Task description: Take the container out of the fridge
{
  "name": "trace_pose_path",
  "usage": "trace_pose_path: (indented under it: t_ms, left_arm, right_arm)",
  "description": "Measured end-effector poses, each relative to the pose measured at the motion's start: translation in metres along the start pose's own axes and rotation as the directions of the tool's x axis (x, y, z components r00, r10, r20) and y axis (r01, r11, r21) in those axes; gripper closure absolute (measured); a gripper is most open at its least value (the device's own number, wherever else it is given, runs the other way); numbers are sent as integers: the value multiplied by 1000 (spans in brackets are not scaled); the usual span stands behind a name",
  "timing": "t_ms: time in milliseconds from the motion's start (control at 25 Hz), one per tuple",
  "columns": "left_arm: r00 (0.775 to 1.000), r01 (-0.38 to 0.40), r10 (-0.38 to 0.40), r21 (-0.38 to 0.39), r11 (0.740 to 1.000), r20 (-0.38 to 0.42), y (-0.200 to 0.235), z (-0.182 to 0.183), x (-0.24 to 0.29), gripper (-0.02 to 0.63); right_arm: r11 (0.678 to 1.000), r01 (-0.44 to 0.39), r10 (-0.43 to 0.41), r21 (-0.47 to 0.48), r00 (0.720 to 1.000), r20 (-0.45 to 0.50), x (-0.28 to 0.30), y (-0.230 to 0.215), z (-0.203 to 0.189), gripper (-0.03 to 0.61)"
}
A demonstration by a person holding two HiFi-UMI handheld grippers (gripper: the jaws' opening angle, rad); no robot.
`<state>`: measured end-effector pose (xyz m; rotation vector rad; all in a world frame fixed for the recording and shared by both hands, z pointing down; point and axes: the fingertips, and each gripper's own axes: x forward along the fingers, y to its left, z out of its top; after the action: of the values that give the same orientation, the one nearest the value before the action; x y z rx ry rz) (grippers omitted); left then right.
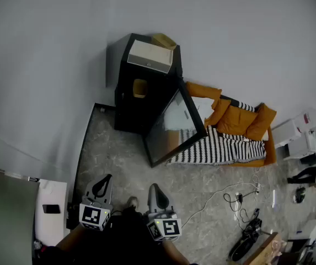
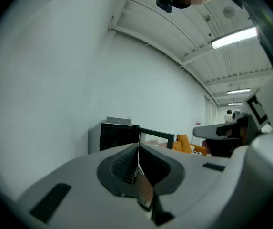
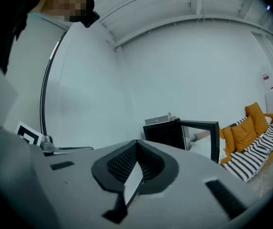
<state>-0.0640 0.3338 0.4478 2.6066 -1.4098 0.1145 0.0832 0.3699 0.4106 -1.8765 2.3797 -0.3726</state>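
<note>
**Fridge (image 1: 127, 106) open, container (image 1: 140, 87) inside, both grippers closed and empty**

At the far left we see a white cabinet (image 1: 55, 200) against the wall. Just right of it we hold the left gripper (image 1: 103, 181) low, its jaws pressed together with nothing between them. A dark strip (image 1: 84, 148) borders the grey marbled floor (image 1: 116, 164) on that side. The floor lies bare from the grippers up to the fridge, so both stand well apart from it.

The black fridge backs onto the wall, with a beige box (image 1: 150, 55) on its top. In the upper part of its dark interior sits the container. It is a small tan-yellow shape, bright against the black, and too small for us to tell more.

The right gripper (image 1: 154, 189) hangs beside the left one, with its jaws likewise together and holding nothing. The glass door (image 1: 174, 128) swings out to the right. Its free edge ends near a striped blanket (image 1: 218, 148) on an orange sofa (image 1: 237, 120), narrowing the room on that side. Cables (image 1: 226, 195) trail over the floor further right.
</note>
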Motion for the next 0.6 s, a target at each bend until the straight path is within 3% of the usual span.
trace_pose_path:
  t_ms: [600]
  left_arm:
    - [999,-37,37,-10,999,1,17,17,-7,609]
  right_arm:
    - [999,7,-7,33,1000,13,7,6,-1,578]
